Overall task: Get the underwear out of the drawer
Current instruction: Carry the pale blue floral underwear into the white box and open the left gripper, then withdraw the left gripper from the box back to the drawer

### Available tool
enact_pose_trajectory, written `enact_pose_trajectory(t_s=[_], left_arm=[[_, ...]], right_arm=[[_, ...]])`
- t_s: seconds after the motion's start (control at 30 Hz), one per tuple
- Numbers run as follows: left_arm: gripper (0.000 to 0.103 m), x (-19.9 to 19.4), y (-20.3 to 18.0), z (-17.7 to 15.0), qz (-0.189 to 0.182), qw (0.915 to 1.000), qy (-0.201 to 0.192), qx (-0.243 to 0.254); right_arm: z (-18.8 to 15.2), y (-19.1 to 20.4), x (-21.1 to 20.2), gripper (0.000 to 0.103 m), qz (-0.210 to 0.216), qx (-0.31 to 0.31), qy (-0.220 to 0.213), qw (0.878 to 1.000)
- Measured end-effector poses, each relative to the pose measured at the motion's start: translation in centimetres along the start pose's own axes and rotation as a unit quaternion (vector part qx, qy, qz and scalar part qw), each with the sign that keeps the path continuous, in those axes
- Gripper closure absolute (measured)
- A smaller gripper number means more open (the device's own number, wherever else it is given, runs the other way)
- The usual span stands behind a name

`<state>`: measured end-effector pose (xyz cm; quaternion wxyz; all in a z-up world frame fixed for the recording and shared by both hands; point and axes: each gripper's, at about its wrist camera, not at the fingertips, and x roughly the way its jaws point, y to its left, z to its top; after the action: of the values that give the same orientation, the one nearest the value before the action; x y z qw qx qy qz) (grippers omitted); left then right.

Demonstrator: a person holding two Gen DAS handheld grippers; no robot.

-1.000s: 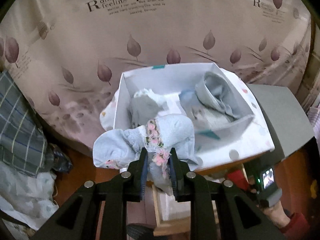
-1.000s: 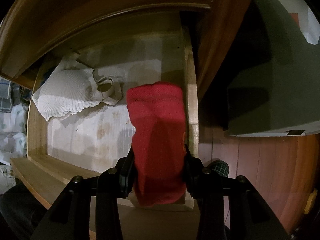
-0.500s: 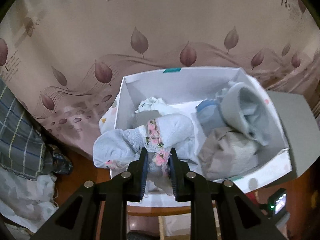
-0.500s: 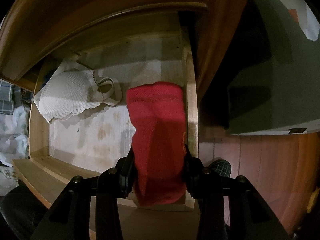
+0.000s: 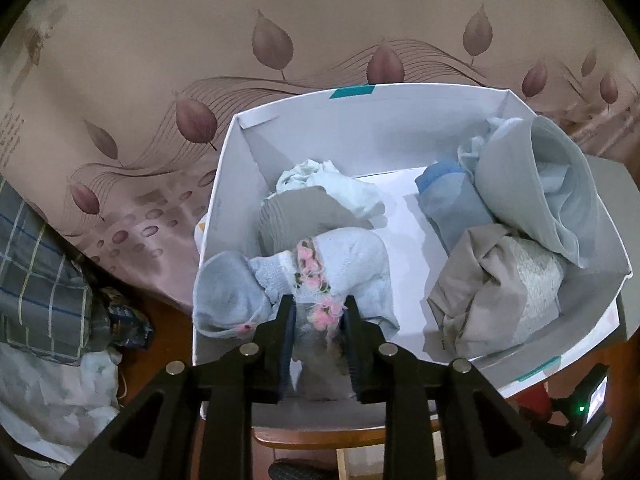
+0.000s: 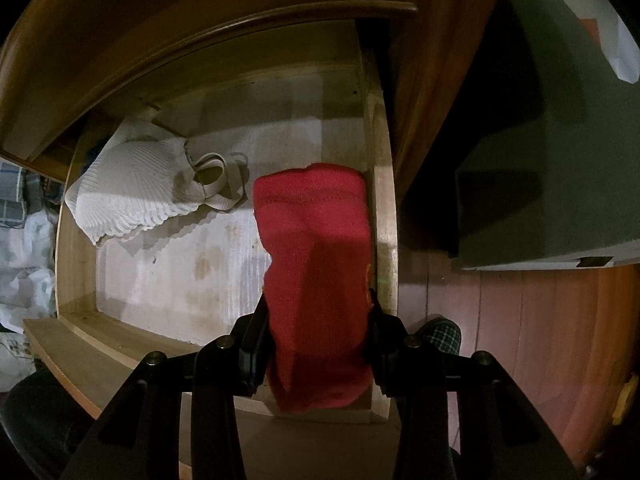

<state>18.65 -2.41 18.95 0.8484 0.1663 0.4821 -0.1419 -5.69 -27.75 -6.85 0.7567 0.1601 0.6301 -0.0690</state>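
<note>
**Both claws carrying garments, one over the box, one over the drawer**

The left gripper [image 5: 318, 320] is easing its jaws apart, with pale blue underwear [image 5: 340, 264] trimmed in pink flowers still between them, hanging over the near-left corner of the white cardboard box [image 5: 360, 128]. The right gripper [image 6: 318, 324] is clamping a red knitted garment [image 6: 316, 248], dangling over the right side of the open wooden drawer [image 6: 72, 264]; a white ribbed garment [image 6: 132, 188] is lying at the drawer's back left.

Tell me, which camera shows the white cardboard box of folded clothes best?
The left wrist view: the white cardboard box fills it, open top and folded clothes plain. The right wrist view shows only a dark grey slab at right, perhaps its side.
</note>
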Motion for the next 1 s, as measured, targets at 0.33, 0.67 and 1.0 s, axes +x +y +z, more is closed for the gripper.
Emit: enact_pose_trajectory(t_s=[0.33,0.67,1.0], left_arm=[[0.052,-0.7,0.0,-0.1,0.011,0.9999,-0.01,0.0],[0.042,-3.5,0.2,-1.1,-0.007,0.9988,-0.048,0.001],[0.042,-6.9,1.1,-3.4,-0.01,0.9969,-0.074,-0.025]], right_arm=[[0.0,0.0,0.0,0.065,0.001,0.0,0.0,1.0],[0.1,-0.1,0.1,0.065,0.001,-0.001,0.001,1.0],[0.2,0.0,0.2,0.065,-0.001,-0.004,0.001,1.0]])
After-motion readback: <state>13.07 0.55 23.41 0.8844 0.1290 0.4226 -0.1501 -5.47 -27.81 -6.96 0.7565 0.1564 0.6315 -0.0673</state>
